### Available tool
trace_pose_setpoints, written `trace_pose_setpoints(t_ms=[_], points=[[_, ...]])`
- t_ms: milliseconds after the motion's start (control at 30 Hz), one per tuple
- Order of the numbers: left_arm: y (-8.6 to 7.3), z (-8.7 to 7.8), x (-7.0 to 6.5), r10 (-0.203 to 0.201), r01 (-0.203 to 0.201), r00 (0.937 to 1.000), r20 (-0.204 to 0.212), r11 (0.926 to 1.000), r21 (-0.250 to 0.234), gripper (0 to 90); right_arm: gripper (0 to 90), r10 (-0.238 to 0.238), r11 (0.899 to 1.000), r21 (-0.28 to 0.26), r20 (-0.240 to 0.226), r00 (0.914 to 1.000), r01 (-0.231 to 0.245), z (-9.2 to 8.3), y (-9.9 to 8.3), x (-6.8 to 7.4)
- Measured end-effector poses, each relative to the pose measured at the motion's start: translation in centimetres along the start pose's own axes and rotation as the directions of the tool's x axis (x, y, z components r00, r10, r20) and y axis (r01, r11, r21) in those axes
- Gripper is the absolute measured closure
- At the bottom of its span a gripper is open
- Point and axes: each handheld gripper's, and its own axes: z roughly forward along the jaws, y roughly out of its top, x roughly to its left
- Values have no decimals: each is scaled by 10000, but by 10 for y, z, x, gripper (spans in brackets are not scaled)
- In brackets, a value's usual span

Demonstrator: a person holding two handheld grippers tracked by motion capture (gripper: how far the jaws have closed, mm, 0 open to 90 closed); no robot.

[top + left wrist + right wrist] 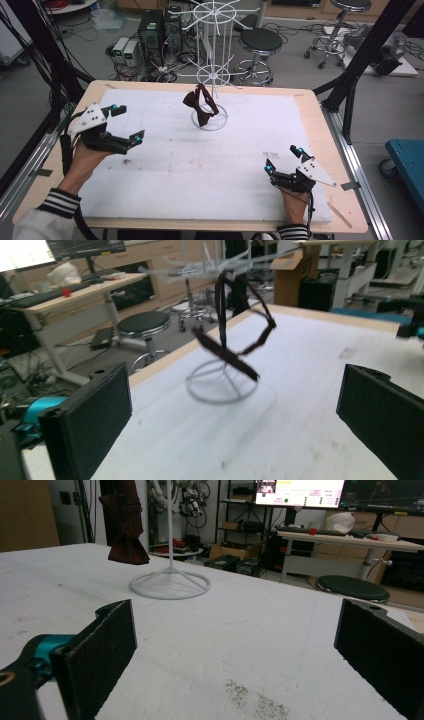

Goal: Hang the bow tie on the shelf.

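Note:
A dark red bow tie (201, 105) hangs on a white wire rack (214, 75) that stands at the back middle of the white mat (200, 170). My left gripper (128, 123) is held above the mat's left side, open and empty, pointing toward the rack. In the left gripper view the bow tie (235, 340) dangles over the rack's ring base (222, 385), well beyond the gripper (235, 425). My right gripper (284, 158) rests low at the front right, open and empty. The right gripper view has the bow tie (127, 525) far off at the upper left.
The mat lies on a wooden table (320, 125) with rounded corners. Behind the table on the floor are black stools (260, 42), computer boxes (152, 27) and cables. Black frame posts (367, 50) rise at both sides. A dark smudge (255, 700) marks the mat near the right gripper.

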Motion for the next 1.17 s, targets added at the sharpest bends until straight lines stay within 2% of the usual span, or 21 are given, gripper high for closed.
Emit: trace_pose_setpoints(t_ms=[100, 200, 233, 367, 567, 667, 800, 900, 1167], points=[[-26, -12, -4, -125, 120, 9998, -156, 9994, -323, 17, 27, 53, 10000, 27, 36, 10000, -53, 0, 0, 0], [-48, -20, -5, -541, 527, 9980, -328, 9977, -432, 17, 27, 52, 10000, 18, 42, 10000, -52, 0, 0, 0], [-54, -23, -6, -577, 550, 9971, -504, 9971, -528, 17, 27, 12, 10000, -2, 21, 10000, -12, 0, 0, 0], [-76, -30, -11, -899, 810, 9919, -902, 9918, -986, 17, 27, 5, 10000, -11, 1, 10000, -5, 0, 0, 0], [-104, -31, -15, -1103, 957, 9862, -1238, 9883, -1187, 17, 27, -7, 10000, -4, 7, 10000, 7, 0, 0, 0], [-110, -30, -16, -1147, 996, 9852, -1274, 9878, -1194, 17, 27, -6, 10000, -1, 26, 10000, 6, 0, 0, 0], [-116, -30, -17, -1112, 914, 9847, -1345, 9852, -1450, 17, 27, 10, 10000, -7, 17, 10000, -10, 0, 0, 0], [-118, -33, -18, -1158, 902, 9840, -1356, 9792, -1815, 17, 27, -3, 10000, -5, 17, 10000, 3, 0, 0, 0], [-118, -33, -18, -1198, 926, 9814, -1502, 9799, -1764, 17, 27, 78, 10000, 25, 33, 10000, -78, -1, 0, 0]])
